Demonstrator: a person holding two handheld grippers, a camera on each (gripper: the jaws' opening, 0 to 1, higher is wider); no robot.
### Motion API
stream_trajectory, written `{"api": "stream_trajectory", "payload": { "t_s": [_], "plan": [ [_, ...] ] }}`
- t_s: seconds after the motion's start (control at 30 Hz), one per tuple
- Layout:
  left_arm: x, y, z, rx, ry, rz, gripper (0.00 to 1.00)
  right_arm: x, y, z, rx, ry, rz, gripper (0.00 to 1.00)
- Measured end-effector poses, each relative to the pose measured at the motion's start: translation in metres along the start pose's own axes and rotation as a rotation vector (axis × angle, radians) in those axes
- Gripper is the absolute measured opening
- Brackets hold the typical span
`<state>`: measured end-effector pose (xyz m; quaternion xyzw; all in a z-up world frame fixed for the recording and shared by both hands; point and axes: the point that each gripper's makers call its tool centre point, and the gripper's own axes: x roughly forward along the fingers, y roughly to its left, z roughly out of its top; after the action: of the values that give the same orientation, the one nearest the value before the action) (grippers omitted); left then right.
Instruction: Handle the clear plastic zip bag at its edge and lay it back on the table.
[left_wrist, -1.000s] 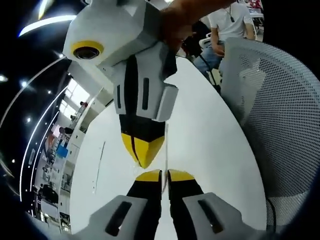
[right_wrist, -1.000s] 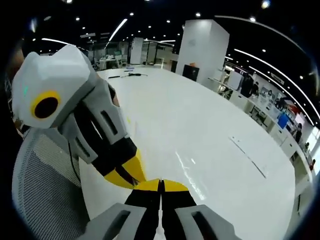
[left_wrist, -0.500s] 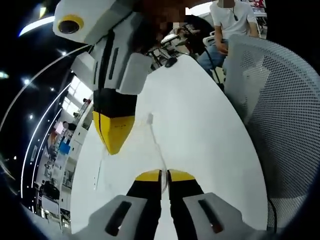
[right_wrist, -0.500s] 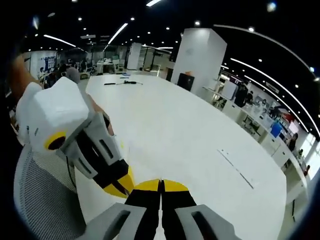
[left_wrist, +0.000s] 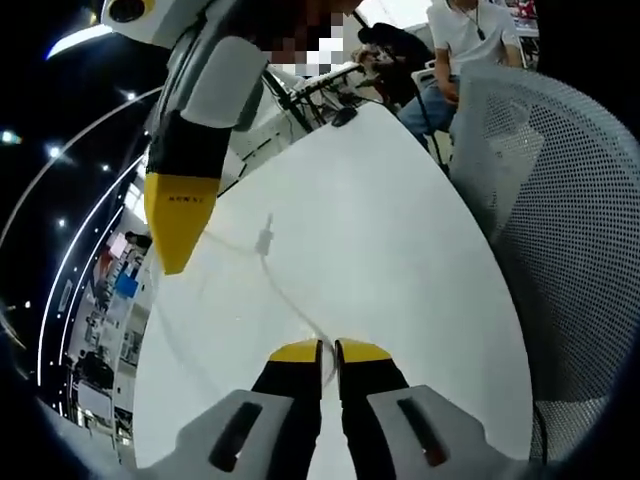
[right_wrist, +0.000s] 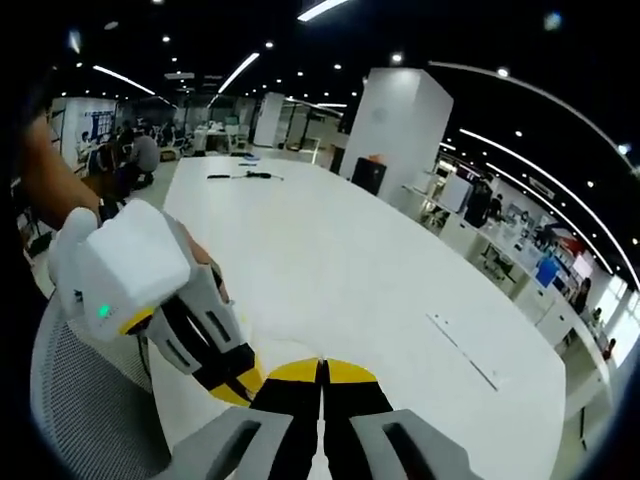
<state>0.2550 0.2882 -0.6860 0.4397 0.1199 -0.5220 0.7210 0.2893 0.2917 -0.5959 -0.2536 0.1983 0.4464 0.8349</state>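
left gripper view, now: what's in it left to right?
Right tongs coming down at upper left → clear zip bag's edge strung between the two tongs over the white table → left tongs at bottom centre, shut on the bag → mesh chair back on the right.

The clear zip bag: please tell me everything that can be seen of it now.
The clear zip bag is see-through, thin plastic, hard to trace against the white table. Its zip edge shows as a pale curved line with a small slider. It hangs stretched above the table between the left gripper and the right gripper, both shut on that edge. Its lower outline is too faint to tell.
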Motion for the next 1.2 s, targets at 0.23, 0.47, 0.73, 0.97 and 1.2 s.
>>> {"api": "stream_trajectory", "payload": {
  "t_s": [0.23,0.47,0.73,0.97,1.2],
  "plan": [
    [0.001,-0.002,-0.003,-0.019,-0.003,-0.005,0.04,0.0,0.0,-0.001,-0.002,-0.008,-0.004,0.0],
    [0.001,0.001,-0.001,-0.034,0.0,-0.008,0.05,0.007,0.007,-0.013,-0.065,0.023,-0.009,0.0],
    [0.001,0.005,0.0,-0.036,-0.002,-0.008,0.05,0.013,0.01,-0.029,-0.164,0.087,-0.034,0.0],
    [-0.003,0.012,0.004,-0.052,-0.008,0.0,0.06,0.021,0.017,-0.041,-0.147,0.11,-0.023,0.0],
    [-0.008,0.018,0.006,-0.081,-0.026,0.009,0.08,0.029,0.02,-0.053,-0.152,0.144,-0.016,0.0]
  ]
}}
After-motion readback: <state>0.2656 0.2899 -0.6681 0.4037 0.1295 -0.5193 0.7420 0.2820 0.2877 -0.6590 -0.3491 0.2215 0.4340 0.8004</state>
